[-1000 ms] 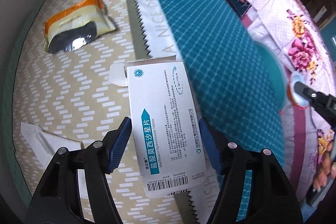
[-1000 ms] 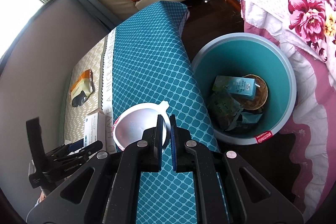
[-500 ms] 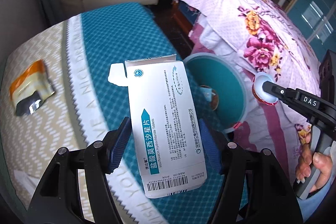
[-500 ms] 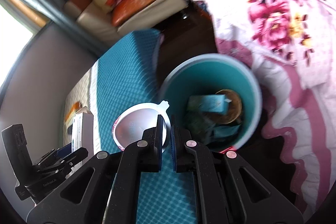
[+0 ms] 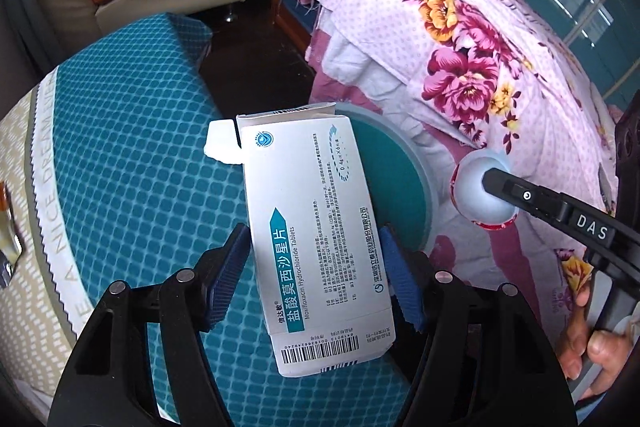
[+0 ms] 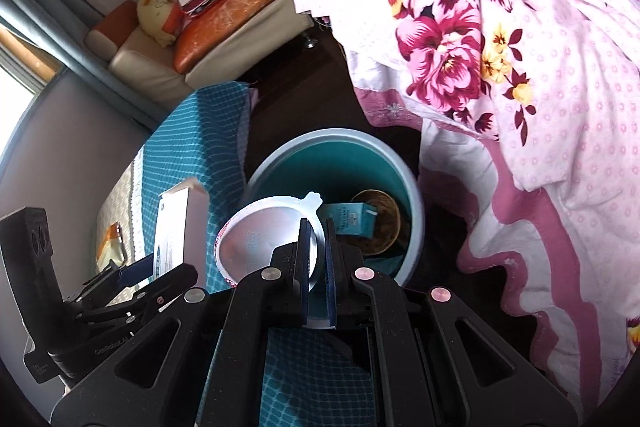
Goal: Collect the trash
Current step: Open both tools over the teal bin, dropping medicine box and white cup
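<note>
Far left in the left wrist view, one foil snack wrapper [image 5: 8, 227] lies on the beige patterned part of the bed cover, only its edge showing; the right wrist view shows the same orange and white wrapper [image 6: 111, 247] well behind the action. Next comes the teal checked cover [image 5: 120, 163], with one white lettered band running along its edge.

Centre frame: the left gripper [image 5: 314, 267] is clamped on one white medicine box [image 5: 316, 239], blue pads pressing on both long sides, barcode end toward the camera, opened flap end pointing away. The box hangs above the edge of the cover, and its far end overlaps the rim of the one round bin [image 5: 404, 187], teal inside with a pale rim, which stands on the dark floor between the bed and a flowered pink quilt [image 5: 460, 39].

Moving right, the right gripper [image 5: 486, 183] comes in from the side with its jaws pinched tight on one small white plastic cup [image 5: 476, 191] with a red printed wall, held just beside the bin. One hand [image 5: 588, 343] shows at the lower right on the handle.

From the right wrist view, the cup [image 6: 264, 235] is gripped by its rim, tab up, partly over the bin opening [image 6: 336, 151]. Inside lie one teal carton [image 6: 348, 217], one round brown piece and some darker wrappers that I cannot count.
</note>
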Demonstrator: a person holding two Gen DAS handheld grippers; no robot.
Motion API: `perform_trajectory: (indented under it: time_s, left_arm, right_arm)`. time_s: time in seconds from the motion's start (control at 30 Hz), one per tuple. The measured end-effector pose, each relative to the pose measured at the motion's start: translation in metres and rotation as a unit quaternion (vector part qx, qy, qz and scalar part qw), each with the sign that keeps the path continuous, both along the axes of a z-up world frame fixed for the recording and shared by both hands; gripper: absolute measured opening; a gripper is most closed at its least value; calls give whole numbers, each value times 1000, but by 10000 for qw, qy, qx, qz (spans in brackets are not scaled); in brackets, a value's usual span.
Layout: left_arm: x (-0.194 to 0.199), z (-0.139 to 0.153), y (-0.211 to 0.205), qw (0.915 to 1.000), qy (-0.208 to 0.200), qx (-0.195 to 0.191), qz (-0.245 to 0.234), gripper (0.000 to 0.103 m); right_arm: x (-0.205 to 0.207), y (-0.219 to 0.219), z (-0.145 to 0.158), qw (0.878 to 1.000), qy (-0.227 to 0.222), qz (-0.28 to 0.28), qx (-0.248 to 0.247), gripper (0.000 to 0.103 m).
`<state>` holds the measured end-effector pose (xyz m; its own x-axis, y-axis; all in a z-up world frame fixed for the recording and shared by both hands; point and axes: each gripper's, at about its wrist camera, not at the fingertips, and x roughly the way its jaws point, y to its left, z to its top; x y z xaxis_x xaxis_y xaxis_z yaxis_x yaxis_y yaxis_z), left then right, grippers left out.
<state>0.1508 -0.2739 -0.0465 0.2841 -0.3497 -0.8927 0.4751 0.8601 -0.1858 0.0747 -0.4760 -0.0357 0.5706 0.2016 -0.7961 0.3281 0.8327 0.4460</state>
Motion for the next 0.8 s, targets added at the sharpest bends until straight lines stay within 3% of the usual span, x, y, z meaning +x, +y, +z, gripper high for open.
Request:
perform_trajectory:
  time_s: [0.13, 0.27, 0.8]
  left_arm:
    - [6, 0, -6, 10000, -31, 1, -17, 72]
    - [10, -1, 2, 9999, 7, -48, 112, 87]
    - [16, -10, 61, 9973, 294, -164, 651, 90]
  right_arm:
    - [6, -4, -4, 10000, 44, -17, -18, 6]
    - [12, -1, -6, 9999, 93, 23, -63, 6]
    - [38, 32, -9, 9988, 302, 323, -216, 7]
